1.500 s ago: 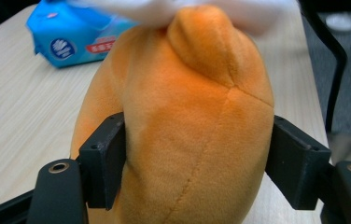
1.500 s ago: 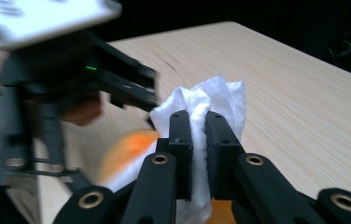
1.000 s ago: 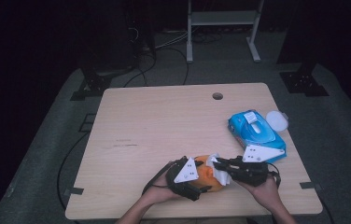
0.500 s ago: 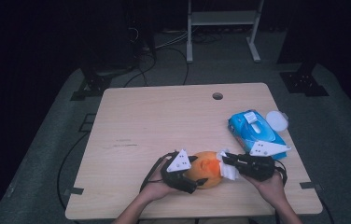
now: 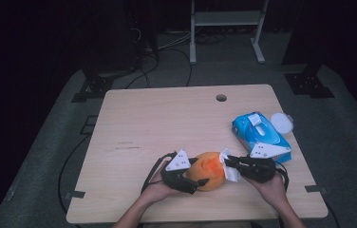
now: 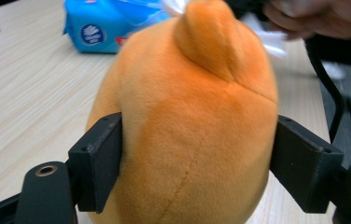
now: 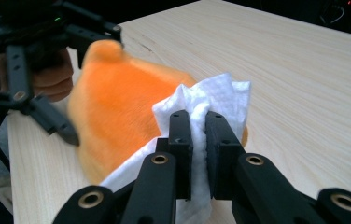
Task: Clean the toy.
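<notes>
My left tool (image 6: 197,154) clamps the orange plush (image 5: 208,170); my right tool (image 7: 198,122) pinches a white wipe (image 7: 211,100) against it — wiping underway, next stroke needs light, steady pressure.

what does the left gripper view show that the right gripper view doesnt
The left gripper view alone has the blue plastic pack of wet wipes behind the toy, and the left gripper's own black jaws pressed into the toy's sides.

The right gripper view alone has the right gripper shut on a crumpled white wipe held against the toy, with the left gripper seen farther off.

Both share the orange plush toy and the light wooden table.
</notes>
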`<state>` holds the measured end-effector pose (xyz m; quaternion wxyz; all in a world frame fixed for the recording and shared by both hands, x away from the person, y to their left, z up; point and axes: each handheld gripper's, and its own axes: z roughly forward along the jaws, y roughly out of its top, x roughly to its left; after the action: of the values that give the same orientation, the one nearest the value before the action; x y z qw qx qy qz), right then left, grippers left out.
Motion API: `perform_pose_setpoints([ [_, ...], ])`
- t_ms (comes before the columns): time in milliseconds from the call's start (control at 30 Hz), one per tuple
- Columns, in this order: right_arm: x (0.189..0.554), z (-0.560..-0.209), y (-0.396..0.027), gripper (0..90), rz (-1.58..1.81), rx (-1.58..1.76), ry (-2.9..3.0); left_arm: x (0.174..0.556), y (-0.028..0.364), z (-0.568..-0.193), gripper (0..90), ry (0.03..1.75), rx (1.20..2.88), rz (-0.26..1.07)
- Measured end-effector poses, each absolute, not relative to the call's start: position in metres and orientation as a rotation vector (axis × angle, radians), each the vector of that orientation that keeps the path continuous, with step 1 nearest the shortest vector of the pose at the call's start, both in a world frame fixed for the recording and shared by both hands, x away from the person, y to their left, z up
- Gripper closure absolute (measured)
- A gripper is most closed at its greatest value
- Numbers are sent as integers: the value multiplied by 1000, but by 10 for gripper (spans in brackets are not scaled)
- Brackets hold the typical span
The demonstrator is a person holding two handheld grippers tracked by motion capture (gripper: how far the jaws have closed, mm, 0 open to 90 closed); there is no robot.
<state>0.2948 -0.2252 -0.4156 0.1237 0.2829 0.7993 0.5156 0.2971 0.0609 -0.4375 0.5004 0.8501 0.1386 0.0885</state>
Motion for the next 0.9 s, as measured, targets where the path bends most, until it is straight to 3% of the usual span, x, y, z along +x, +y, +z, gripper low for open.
perform_pose_setpoints([
  [133,300,-416,-225,812,1496,837,2320,296,62,-436,244,311,2081,256],
  [500,289,-408,-211,813,1589,778,2333,310,68,-436,253,592,1954,209],
  [667,282,-401,-194,814,1573,676,2343,302,57,-436,253,549,1989,254],
  [900,293,-414,-216,813,1486,814,2317,311,69,-437,272,623,1935,176],
])
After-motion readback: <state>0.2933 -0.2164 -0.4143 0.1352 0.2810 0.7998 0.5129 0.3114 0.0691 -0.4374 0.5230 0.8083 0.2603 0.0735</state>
